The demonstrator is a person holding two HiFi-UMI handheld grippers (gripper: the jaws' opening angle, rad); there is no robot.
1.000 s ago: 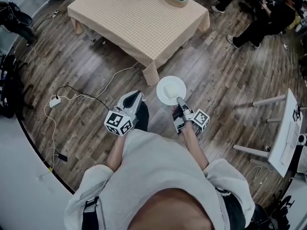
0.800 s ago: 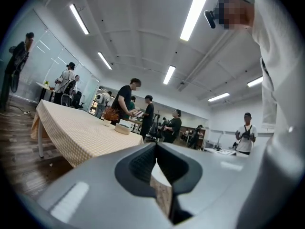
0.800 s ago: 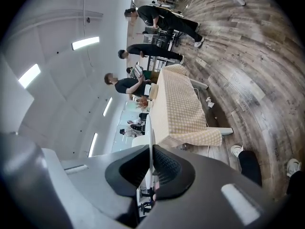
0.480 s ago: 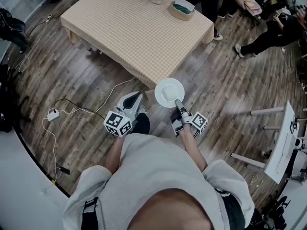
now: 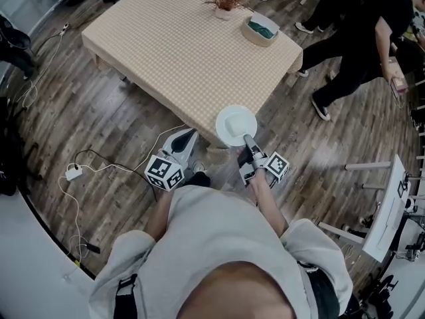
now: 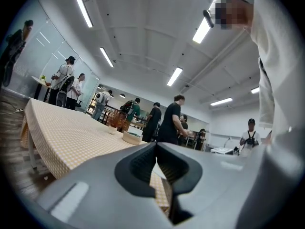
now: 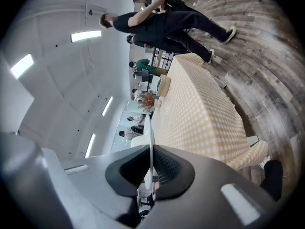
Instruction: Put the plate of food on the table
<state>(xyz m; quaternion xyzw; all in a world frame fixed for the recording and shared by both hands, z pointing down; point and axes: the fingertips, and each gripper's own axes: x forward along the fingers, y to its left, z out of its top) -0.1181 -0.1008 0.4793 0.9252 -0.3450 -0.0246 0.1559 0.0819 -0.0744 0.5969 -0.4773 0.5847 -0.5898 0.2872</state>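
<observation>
Table (image 5: pixel 179 52) edge by plate (image 5: pixel 236 125); R tongs (image 5: pixel 248 140) fwd on rim.

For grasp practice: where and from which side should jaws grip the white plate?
Its thin rim on the side nearest the person, approached from there: the plate is wide and flat, food at centre. The right gripper pinches there.

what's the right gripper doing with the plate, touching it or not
Touching. In the right gripper view the right gripper has its jaws shut on the rim of the plate, seen edge-on.
</observation>
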